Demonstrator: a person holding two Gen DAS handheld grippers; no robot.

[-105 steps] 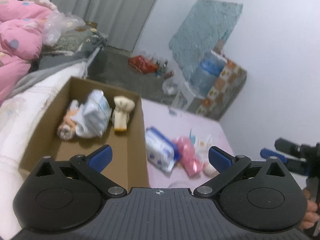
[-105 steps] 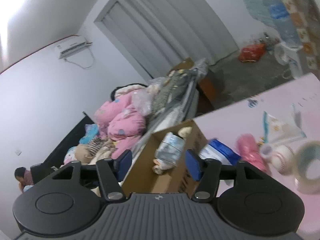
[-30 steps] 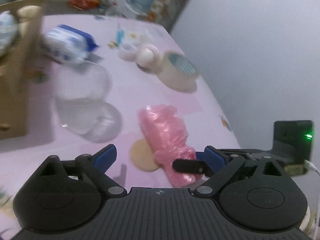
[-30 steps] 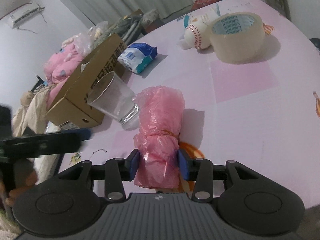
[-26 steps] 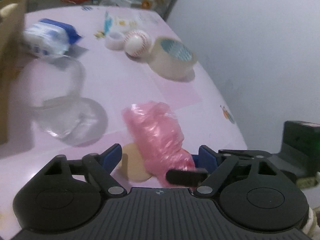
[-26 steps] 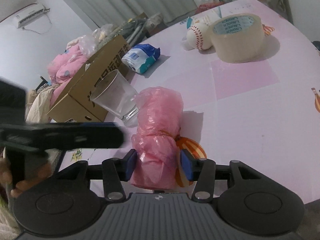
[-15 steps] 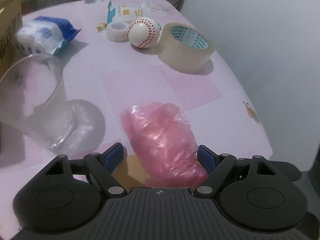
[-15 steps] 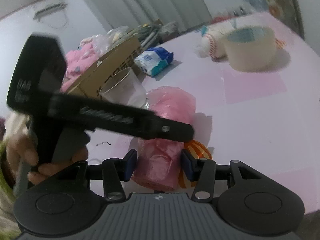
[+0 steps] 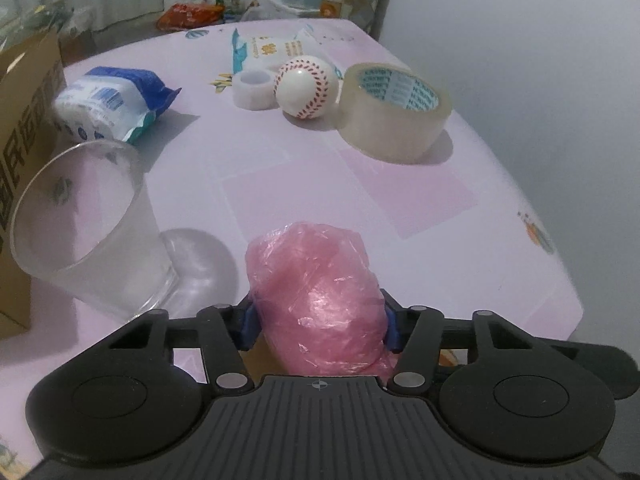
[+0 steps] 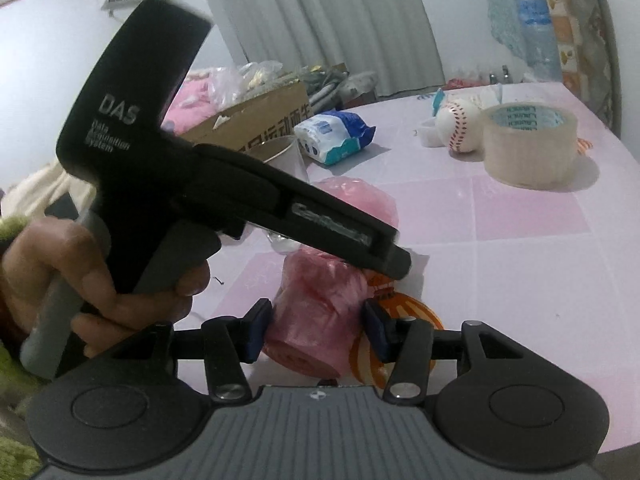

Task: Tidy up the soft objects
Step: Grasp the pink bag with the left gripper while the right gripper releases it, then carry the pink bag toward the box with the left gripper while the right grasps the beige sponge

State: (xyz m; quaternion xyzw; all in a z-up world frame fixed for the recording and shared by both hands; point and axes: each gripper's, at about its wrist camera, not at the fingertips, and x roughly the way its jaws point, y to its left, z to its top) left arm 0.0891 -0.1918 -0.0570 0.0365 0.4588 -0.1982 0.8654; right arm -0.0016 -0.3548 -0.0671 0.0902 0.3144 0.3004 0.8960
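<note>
A pink plastic bag roll (image 9: 320,300) lies on the pink table near its front edge. My left gripper (image 9: 318,326) is shut on its middle, the blue pads pressing both sides. My right gripper (image 10: 316,330) straddles the roll's near end (image 10: 308,328) with small gaps at each pad, so it is open. The left gripper's black body (image 10: 224,184) crosses the right wrist view above the roll. A blue-and-white tissue pack (image 9: 108,104) lies beside the cardboard box (image 9: 24,120).
A clear glass (image 9: 84,228) stands just left of the roll. A baseball (image 9: 306,88), a big tape roll (image 9: 394,112), a small tape roll (image 9: 254,90) and a white snack packet (image 9: 276,48) lie further back. The table's right edge (image 9: 560,264) is near.
My left gripper swung from the box to the pink roll and shut on it. My right gripper, shut on the roll a second ago, has opened slightly.
</note>
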